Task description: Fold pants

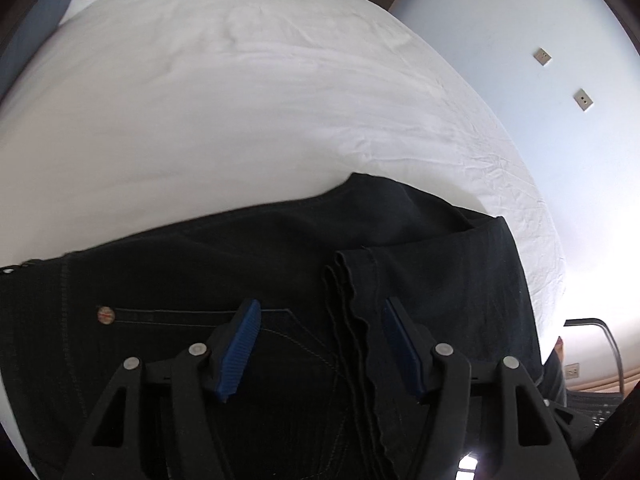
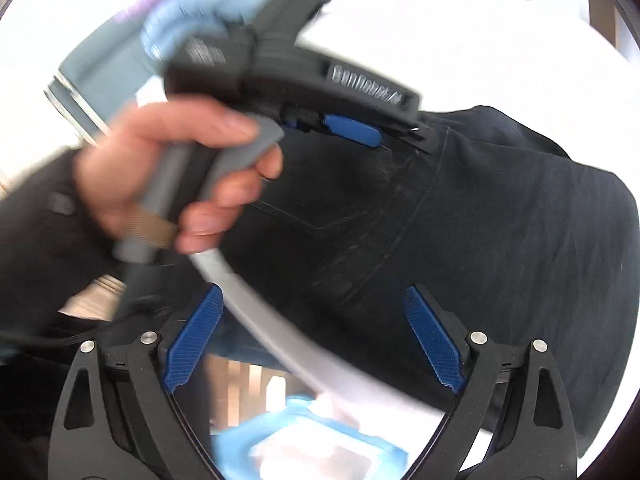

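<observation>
Black pants lie folded on a white bed, with the leg hems laid over the seat and back pocket. My left gripper is open just above the hems and holds nothing. In the right wrist view, my right gripper is open and empty over the near edge of the pants. The left gripper, held by a bare hand, shows there above the pants.
A pale blue wall with sockets stands to the right of the bed. A chair frame is at the bed's lower right. A blue and white packet lies below the bed edge.
</observation>
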### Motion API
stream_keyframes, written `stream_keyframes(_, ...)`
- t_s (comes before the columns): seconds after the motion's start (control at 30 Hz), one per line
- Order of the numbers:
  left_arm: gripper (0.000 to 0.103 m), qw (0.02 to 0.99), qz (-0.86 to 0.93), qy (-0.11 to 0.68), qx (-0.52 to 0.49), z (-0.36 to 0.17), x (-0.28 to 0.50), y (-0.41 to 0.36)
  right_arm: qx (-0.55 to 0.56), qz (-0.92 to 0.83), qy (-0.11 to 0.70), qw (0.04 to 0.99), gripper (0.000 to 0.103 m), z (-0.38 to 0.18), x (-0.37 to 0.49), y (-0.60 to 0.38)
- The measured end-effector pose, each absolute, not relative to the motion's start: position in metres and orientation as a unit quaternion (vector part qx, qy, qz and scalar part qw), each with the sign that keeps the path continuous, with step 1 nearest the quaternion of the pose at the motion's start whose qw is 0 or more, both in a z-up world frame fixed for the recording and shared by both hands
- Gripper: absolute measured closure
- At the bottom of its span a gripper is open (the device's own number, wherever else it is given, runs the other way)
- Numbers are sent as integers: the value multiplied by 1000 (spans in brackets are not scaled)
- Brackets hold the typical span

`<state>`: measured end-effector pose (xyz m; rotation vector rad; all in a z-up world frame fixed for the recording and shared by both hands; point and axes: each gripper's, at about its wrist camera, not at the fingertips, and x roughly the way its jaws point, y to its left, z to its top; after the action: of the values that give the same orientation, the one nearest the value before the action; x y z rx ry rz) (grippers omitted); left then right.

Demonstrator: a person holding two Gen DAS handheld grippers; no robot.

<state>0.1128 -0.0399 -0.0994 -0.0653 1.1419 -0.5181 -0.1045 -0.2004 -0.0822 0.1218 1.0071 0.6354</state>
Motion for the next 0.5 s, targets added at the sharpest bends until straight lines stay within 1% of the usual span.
stream_keyframes(0.07, 38, 829, -236, 506, -18, -86, 101, -38, 116, 317, 467, 817, 10, -69, -109, -229)
stream_keyframes(0.13, 38, 848, -230, 478, 5, -76, 85, -45, 178, 310, 445, 821, 10, -55, -103, -281)
stream_keyframes(0.17, 34, 853, -229, 468, 19, -74, 76, -51, 209, 300, 437, 822, 10, -52, -100, -305)
stream_keyframes(0.23, 31, 858, -222, 461, 48, -79, 61, -64, 281, 286, 440, 804, 10, -54, -81, -362)
stream_keyframes(0.3, 31, 852, -222, 468, 70, -91, 50, -79, 343, 287, 448, 774, 11, -65, -51, -401)
stream_keyframes(0.37, 31, 840, -224, 489, 73, -107, 45, -88, 389, 299, 437, 754, 11, -77, -25, -432)
stream_keyframes(0.47, 31, 824, -213, 522, 65, -132, 44, -94, 426, 298, 442, 731, 12, -99, 13, -463)
stream_keyframes(0.5, 31, 826, -211, 518, 71, -134, 43, -95, 431, 291, 444, 729, 12, -103, 24, -472)
